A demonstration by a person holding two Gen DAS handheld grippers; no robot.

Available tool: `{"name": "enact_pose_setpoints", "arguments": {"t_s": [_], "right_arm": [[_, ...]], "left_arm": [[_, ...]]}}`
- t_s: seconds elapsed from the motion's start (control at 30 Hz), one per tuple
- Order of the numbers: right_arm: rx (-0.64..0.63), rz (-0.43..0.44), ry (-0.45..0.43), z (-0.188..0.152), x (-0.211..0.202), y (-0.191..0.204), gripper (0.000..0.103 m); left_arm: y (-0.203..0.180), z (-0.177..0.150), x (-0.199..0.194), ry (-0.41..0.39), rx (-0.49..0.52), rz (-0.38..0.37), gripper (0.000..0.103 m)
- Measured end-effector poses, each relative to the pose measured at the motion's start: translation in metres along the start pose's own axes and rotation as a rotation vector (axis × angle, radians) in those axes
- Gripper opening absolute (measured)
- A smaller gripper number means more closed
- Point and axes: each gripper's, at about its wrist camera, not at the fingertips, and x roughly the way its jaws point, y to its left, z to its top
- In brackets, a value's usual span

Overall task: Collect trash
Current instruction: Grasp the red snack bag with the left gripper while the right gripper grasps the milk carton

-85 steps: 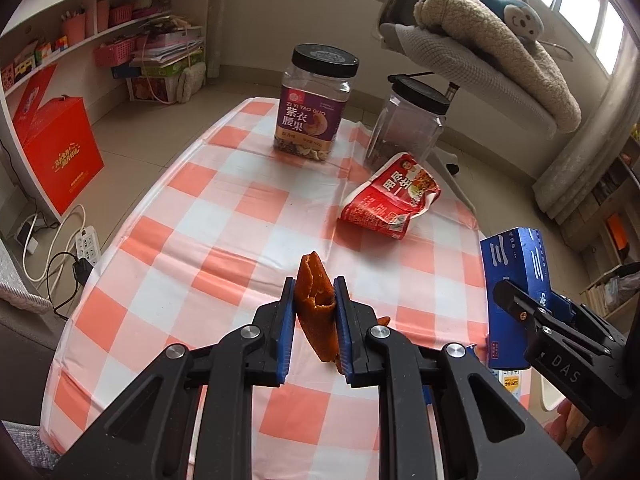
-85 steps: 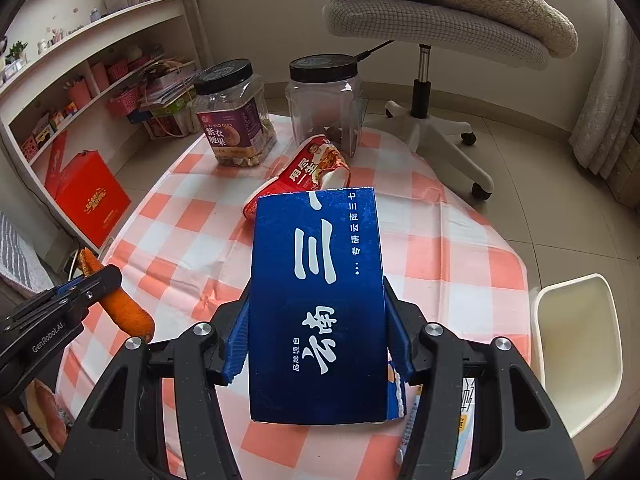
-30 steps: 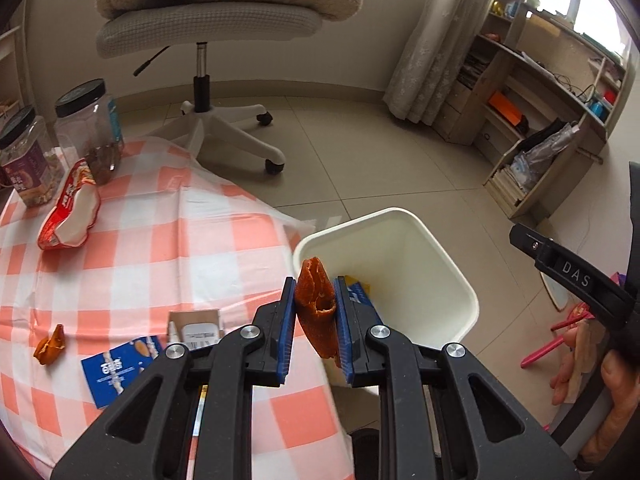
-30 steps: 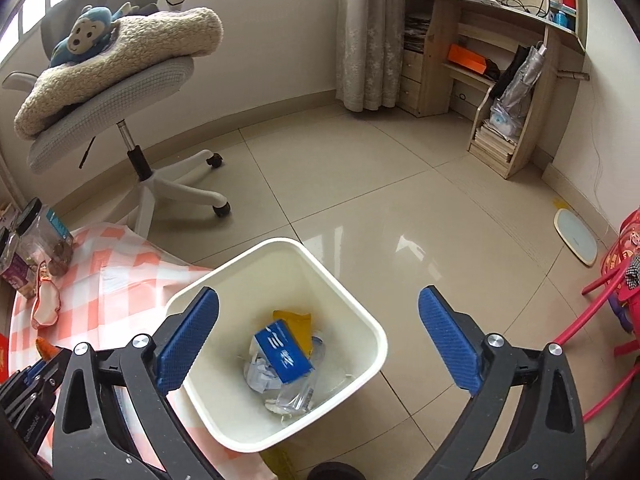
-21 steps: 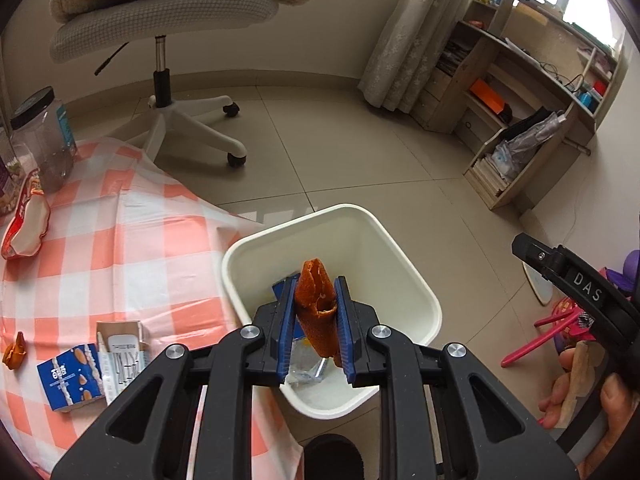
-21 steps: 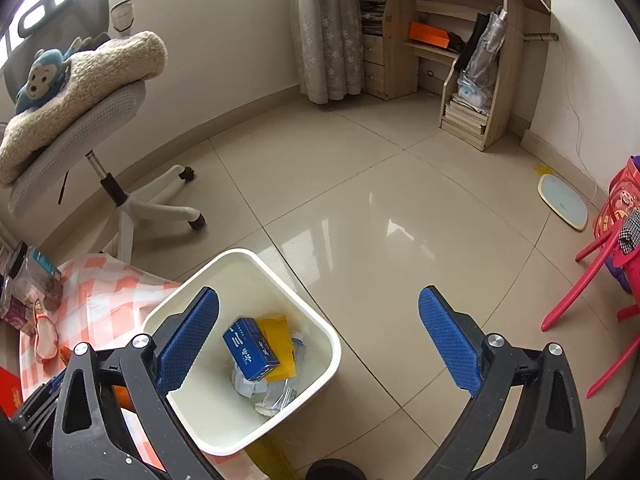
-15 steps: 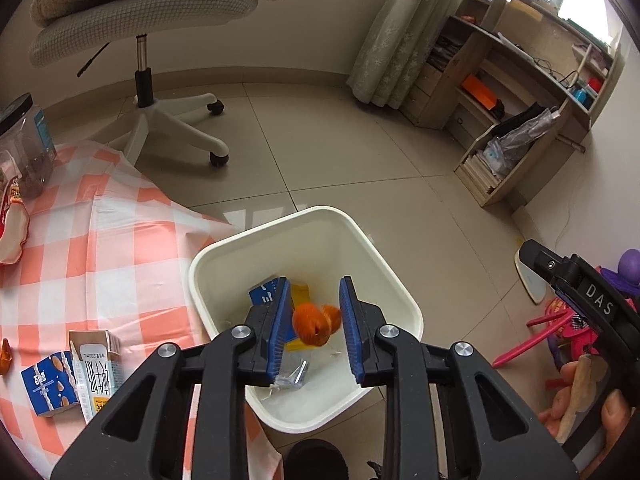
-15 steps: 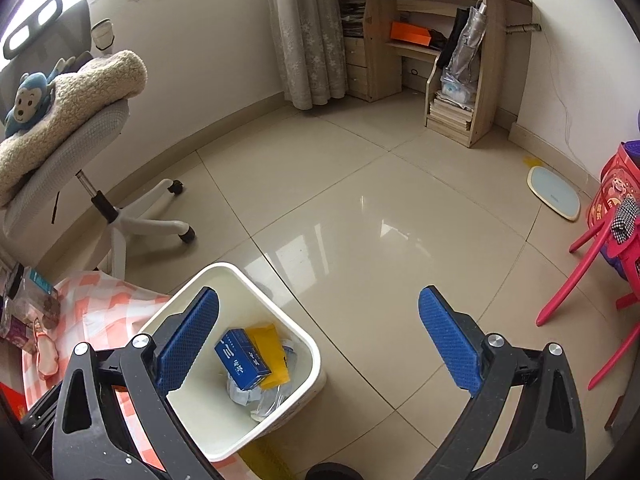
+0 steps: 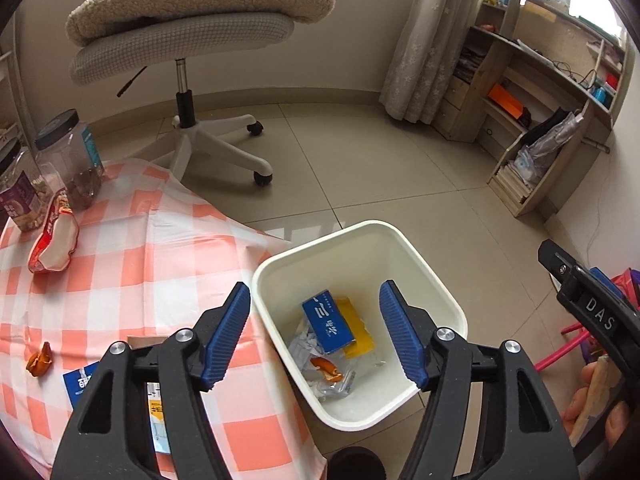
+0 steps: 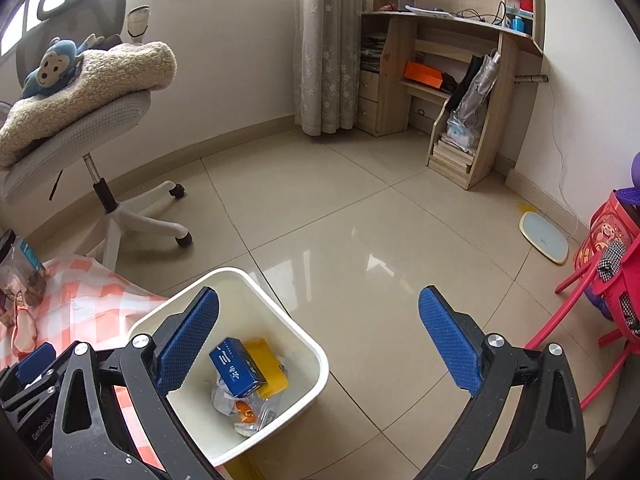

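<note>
step: drop peel in bin | left gripper (image 9: 314,334) fingers had just opened wide, nothing between them | right gripper (image 10: 318,346) fingers wide, empty | orange peel (image 9: 328,370) lay inside white bin (image 9: 424,268) | tip: let go right over the bin, then fetch the peel scrap (image 9: 39,364) from the tabletop (image 9: 132,248)

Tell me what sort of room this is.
Most likely a home study or bedroom: an office chair piled with a fleece blanket, a wooden desk with shelves, and a table with a checked cloth beside a white bin on a tiled floor.
</note>
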Motion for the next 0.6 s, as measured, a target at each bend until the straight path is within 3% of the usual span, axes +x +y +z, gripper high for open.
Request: {"name": "enact_pose_setpoints", "arguments": {"t_s": [0.27,0.6], "right_arm": [[-0.091,0.025,-0.045,-0.011,-0.012,0.043,0.096],[-0.242,0.074,-0.026,-0.031,-0.019,0.106,0.096]], "left_arm": [[0.04,-0.006,-0.021,-0.063,-0.021,0.097,0.083],[0.106,-0.019,-0.026,-0.034,-0.095,0.192,0.085]]}}
